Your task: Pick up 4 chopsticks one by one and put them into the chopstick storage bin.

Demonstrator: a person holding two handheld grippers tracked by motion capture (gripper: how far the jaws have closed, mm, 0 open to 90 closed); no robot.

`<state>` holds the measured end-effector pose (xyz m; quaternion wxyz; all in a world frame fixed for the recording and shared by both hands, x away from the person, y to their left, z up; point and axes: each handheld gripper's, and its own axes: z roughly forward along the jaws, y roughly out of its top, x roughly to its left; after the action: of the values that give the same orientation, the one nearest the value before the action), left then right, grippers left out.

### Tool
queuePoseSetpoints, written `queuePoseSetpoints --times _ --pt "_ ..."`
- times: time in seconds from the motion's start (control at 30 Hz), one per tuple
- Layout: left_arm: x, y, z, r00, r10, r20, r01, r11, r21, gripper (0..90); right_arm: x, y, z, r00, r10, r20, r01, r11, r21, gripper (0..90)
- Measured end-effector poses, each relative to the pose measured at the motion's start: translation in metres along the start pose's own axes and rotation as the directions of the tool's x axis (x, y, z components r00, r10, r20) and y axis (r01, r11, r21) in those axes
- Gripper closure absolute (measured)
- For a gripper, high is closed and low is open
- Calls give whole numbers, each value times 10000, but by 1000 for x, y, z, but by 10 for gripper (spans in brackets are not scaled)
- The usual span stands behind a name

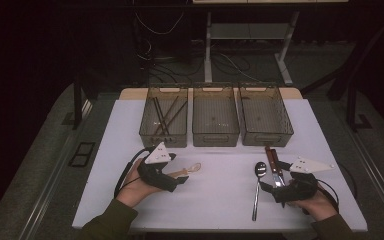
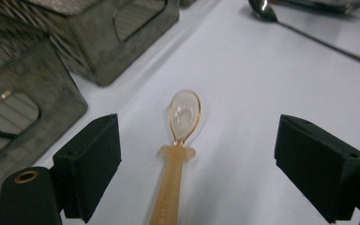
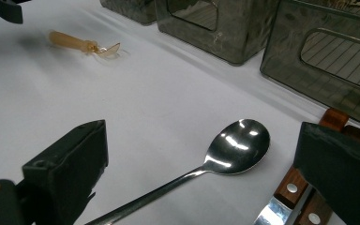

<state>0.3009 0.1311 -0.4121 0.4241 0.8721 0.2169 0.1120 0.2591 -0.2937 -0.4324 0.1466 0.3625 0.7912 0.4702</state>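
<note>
White table (image 1: 130, 120) holds three grey bins (image 1: 215, 121) in a row at upper centre of the high view (left one has dark sticks inside), amber plastic spoon (image 1: 190, 170) at centre left, metal spoon (image 1: 257, 187) and wood-handled knives (image 1: 274, 162) lower right.

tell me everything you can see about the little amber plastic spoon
The amber spoon is small and looks like translucent plastic: a clear, pale oval bowl, a little collar below it, and a thicker orange-tan handle with faint embossed lettering. It lies flat on the white table, bowl pointing away from the left gripper, whose open jaws straddle the handle without touching it. Nothing else touches it; the smoky bins stand apart.
</note>
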Motion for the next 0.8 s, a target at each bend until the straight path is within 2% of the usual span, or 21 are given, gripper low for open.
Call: queuePoseSetpoints --times 0.13,0.5,0.8 --pt "3 -7 5 10000 -33 -13 33 9995 311 159 0 0 0 10000 -22 15 22 10000 -40 35" --pt "17 -22 8 10000 -43 16 41 9945 1050 299 1 0 0 10000 -53 24 53 10000 -3 35" --pt "17 -27 10 9993 352 90 -361 9894 1406 442 1 0 0 9999 -117 11 117 9999 -39 35"
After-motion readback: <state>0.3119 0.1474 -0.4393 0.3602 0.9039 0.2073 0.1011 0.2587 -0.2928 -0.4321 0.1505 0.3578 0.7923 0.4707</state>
